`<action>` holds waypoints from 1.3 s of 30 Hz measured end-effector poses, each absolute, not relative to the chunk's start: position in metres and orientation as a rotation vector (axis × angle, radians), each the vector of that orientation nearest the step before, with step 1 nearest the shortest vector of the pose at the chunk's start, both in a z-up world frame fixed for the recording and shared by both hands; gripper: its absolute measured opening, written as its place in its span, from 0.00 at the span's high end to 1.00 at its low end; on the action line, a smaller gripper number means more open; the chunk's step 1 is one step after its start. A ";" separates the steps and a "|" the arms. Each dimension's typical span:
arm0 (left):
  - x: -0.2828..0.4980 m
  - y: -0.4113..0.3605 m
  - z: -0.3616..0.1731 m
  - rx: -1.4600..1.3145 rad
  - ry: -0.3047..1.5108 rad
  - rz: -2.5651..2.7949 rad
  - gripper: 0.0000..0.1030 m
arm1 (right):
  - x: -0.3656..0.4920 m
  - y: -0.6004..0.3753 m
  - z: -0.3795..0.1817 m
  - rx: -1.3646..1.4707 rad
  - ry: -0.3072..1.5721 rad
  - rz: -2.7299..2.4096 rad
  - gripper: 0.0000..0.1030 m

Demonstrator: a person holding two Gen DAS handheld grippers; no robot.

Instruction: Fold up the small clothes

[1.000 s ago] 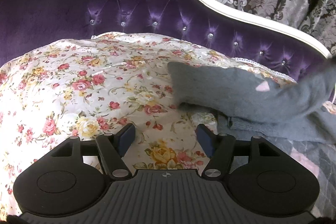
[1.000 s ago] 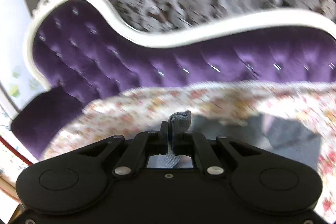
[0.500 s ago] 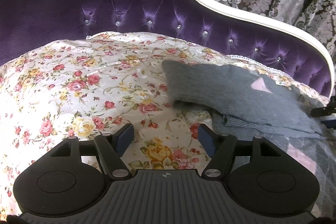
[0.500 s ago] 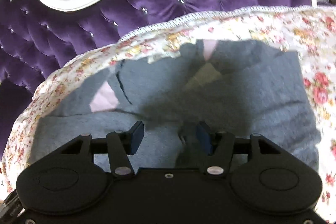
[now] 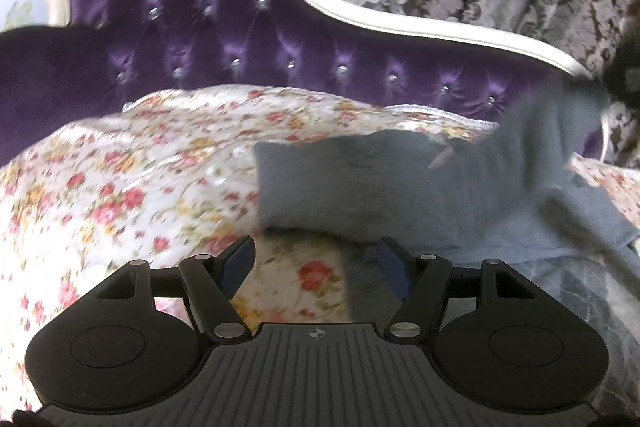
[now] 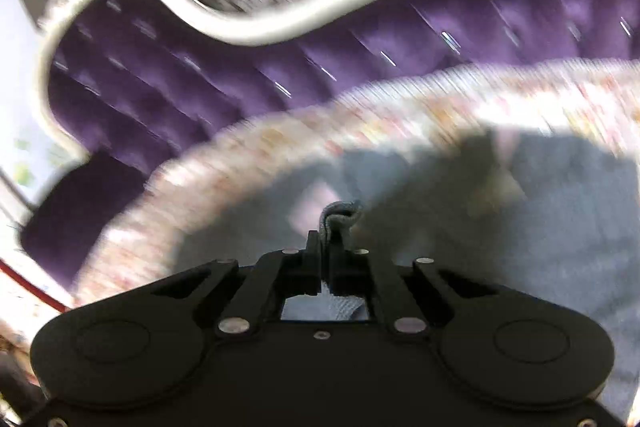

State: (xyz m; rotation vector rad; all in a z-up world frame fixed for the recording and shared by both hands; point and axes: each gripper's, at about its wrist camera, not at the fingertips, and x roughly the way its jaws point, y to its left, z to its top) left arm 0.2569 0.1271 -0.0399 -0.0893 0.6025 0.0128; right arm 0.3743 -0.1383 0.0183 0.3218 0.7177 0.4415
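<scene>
Pinching soft grey knitted garment (image 6: 560,227) on floral quilted bedcover (image 5: 120,179).
Clamping right tool (image 6: 326,259) on bunched knit edge; holding left tool (image 5: 316,263) apart, empty, beside folded hem.

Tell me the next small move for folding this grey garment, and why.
Probably carry the pinched edge across the grey garment and lay it down. The right gripper is shut on a fold of it, lifted off the floral bedspread; the left gripper is open and empty.
</scene>
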 end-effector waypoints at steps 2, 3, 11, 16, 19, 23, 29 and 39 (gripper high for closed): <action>0.264 0.121 -0.040 -0.086 0.624 0.007 0.36 | 0.374 -0.135 0.049 0.340 0.666 0.488 0.90; 0.269 0.118 -0.041 -0.088 0.639 0.010 0.36 | 0.372 -0.134 0.064 0.345 0.636 0.508 0.90; 0.303 0.109 -0.056 -0.078 0.696 0.073 0.36 | 0.357 -0.177 0.096 0.355 0.535 0.464 0.90; 0.311 0.121 -0.064 -0.128 0.704 0.121 0.35 | 0.365 -0.221 0.035 0.381 0.658 0.329 0.90; 0.312 0.122 -0.063 -0.119 0.710 0.122 0.35 | 0.369 -0.244 -0.004 0.393 0.740 0.248 0.90; 0.312 0.122 -0.062 -0.092 0.715 0.116 0.34 | 0.368 -0.260 -0.036 0.358 0.792 0.170 0.90; 0.306 0.128 -0.062 -0.031 0.728 0.135 0.34 | 0.362 -0.271 -0.054 0.301 0.815 0.114 0.90; 0.295 0.121 -0.021 0.119 0.625 0.154 0.35 | 0.353 -0.267 -0.071 0.216 0.751 0.094 0.54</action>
